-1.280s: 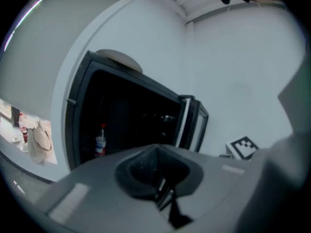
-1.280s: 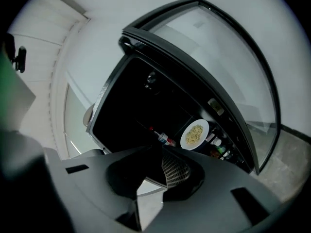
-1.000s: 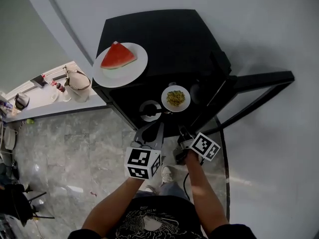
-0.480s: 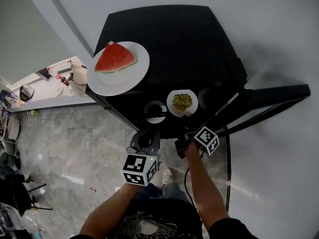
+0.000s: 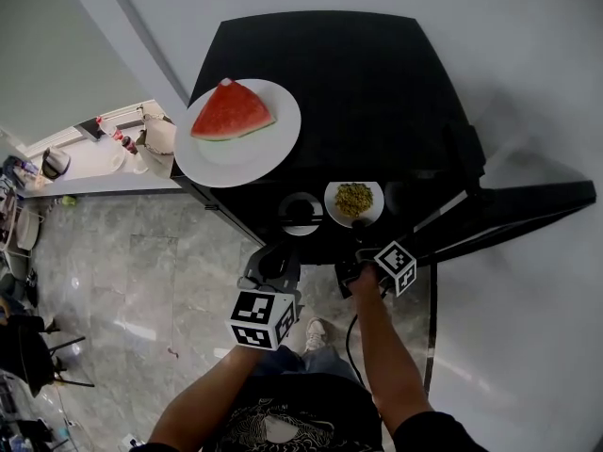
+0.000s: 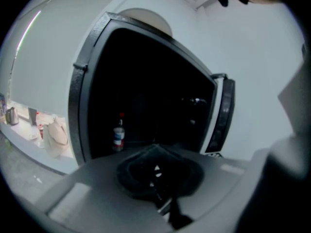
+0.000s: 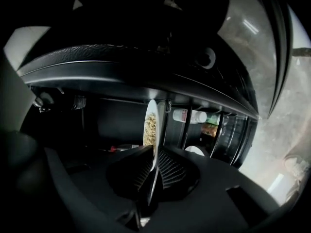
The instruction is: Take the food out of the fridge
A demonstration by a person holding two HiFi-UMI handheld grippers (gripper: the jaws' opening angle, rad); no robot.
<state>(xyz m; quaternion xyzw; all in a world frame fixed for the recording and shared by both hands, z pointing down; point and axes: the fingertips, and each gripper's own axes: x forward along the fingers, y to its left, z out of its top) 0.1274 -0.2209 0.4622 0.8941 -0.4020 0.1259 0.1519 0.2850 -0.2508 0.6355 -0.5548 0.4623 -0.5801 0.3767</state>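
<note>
The person's forearms [image 5: 377, 356] reach forward, one tool in each hand. The left tongs [image 6: 154, 148] are clenched on nothing and point at the dark open fridge [image 5: 377, 92]. The right tongs [image 7: 154, 154] have just been closing and now grasp the near rim of the small plate [image 5: 331, 205], with a ribbed pad pressed on each face.

In the head view the small plate shows at the front edge of the fridge's top, just beside the open door [image 5: 528, 205]. Whether it rests there or hangs just in front, I cannot tell.

It is white, round and shallow, with a low heap of yellowish-green, crumbly food [image 5: 354, 199] in the middle. It is probably light and stiff, with a glossy rim that could slip between the pads, and it would break if dropped. The loose food would likely slide off at any tilt. The rim, clear of the heap, is the sensible place to hold, and the plate should be kept level.

Further back, a big plate [image 5: 236, 166] sits on the fridge's top near its left edge and carries a red wedge of watermelon [image 5: 231, 116]. Far off to the left, a table [image 5: 85, 172] holds bags and bottles too small to make out.
</note>
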